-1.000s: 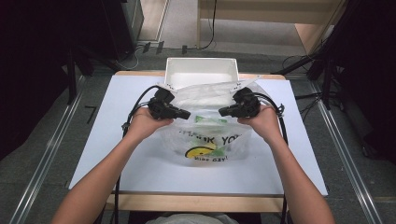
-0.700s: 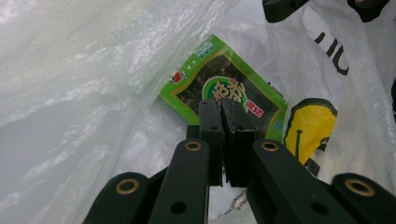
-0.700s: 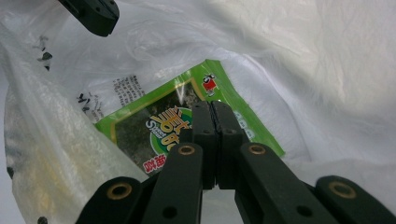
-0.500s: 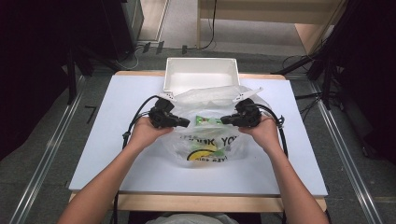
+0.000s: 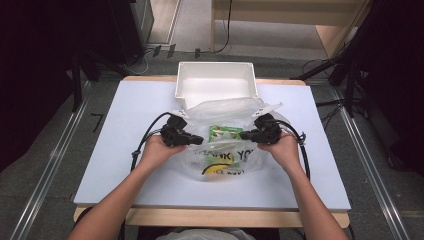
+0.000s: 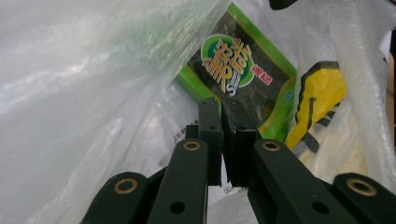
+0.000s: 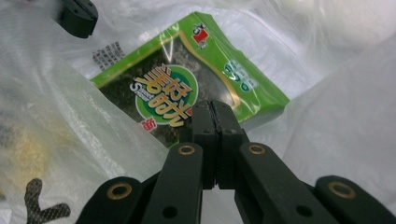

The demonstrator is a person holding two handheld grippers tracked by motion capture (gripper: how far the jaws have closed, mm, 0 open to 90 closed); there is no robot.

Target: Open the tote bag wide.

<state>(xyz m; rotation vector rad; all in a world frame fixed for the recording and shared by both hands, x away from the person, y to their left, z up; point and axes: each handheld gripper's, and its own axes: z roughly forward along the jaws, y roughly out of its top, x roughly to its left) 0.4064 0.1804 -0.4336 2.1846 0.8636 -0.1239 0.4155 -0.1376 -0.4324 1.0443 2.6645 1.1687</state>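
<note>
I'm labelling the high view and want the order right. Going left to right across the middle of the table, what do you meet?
Left hand → left tool → green snack packet inside the clear plastic bag → right tool → right hand.

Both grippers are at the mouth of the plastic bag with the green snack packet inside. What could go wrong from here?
The thin plastic bag is held by the left gripper and right gripper, whose jaws are shut at its mouth; pulling apart could tear the film or let it slip out.

The green snack packet lies loose near the opening and might slide out if the bag tips.

The white bin sits right behind the bag, so a push forward could nudge it.
</note>
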